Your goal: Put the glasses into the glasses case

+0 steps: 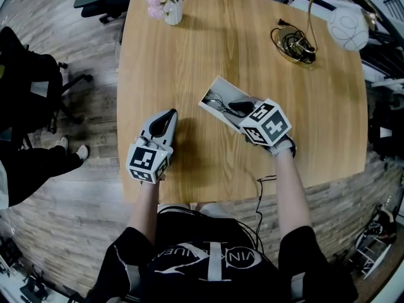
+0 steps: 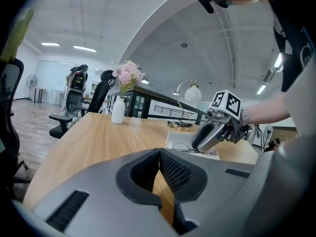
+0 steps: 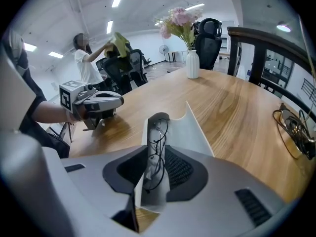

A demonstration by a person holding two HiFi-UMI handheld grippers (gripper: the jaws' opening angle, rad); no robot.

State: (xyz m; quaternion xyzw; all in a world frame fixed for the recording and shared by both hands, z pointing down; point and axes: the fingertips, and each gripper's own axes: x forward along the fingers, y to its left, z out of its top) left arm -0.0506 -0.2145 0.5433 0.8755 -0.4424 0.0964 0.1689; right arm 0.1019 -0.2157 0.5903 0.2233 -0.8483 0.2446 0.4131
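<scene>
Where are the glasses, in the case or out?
In. The thin black glasses lie inside the open white case.

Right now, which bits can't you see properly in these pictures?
Head view: the right gripper covers part of the glasses and glasses case.
Right gripper view: its own body hides the glasses case's near end.
Left gripper view: the glasses are too small to make out clearly.

Wooden table (image 1: 208,55): flower vase (image 1: 172,11) at far edge; lamp (image 1: 347,29), coiled cable (image 1: 295,44) far right; open glasses case (image 1: 219,87) mid-table.
</scene>
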